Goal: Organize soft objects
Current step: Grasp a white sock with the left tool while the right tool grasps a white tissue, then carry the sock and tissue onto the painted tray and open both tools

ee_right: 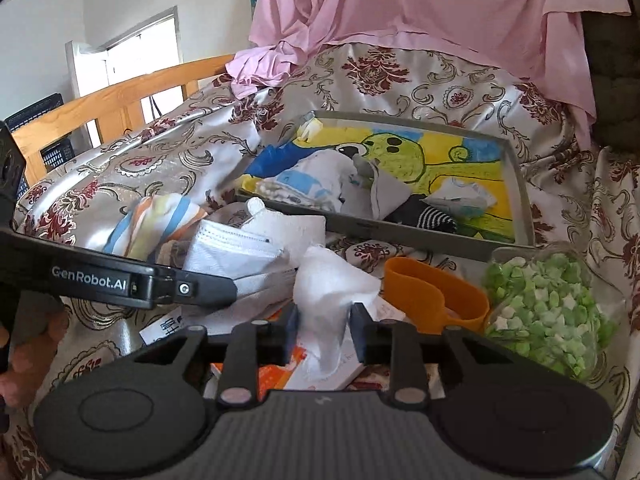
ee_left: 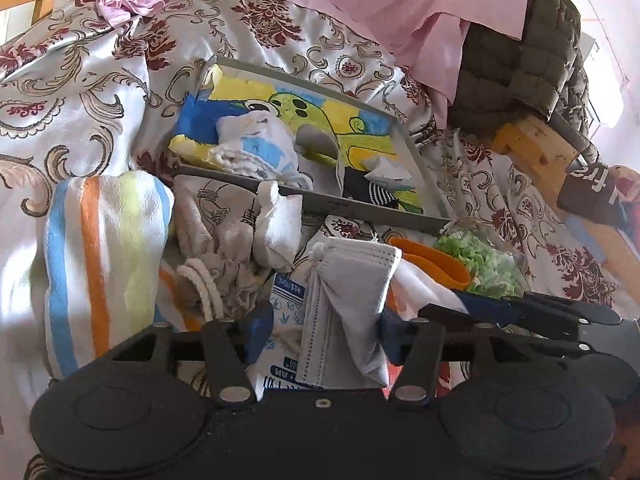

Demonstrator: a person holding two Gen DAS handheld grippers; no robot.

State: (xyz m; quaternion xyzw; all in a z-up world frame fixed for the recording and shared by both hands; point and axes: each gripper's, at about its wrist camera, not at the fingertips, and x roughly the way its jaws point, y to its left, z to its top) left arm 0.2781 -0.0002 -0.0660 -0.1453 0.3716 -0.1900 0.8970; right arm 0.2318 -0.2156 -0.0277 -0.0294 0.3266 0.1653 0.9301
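Observation:
A grey tray (ee_left: 320, 204) with a yellow-green cartoon picture lies on the patterned bedspread and holds several small cloths and a striped sock (ee_left: 380, 196). It also shows in the right wrist view (ee_right: 400, 234). My left gripper (ee_left: 326, 334) is open; a grey face mask (ee_left: 352, 304) stands between its fingers, touching only the right one. My right gripper (ee_right: 324, 334) is shut on a white cloth (ee_right: 332, 292). A striped towel (ee_left: 100, 256), a drawstring pouch (ee_left: 224, 240) and a white cloth (ee_left: 278, 226) lie left of the mask. A white mask (ee_right: 232, 252) lies behind the left gripper's body (ee_right: 120, 280).
An orange scoop (ee_right: 436, 300) and a clear bag of green pieces (ee_right: 548, 312) lie at the right. Pink fabric (ee_right: 420, 12) hangs behind the tray. A wooden bed rail (ee_right: 100, 108) runs at the left. Papers and a packet (ee_left: 286, 292) lie under the mask.

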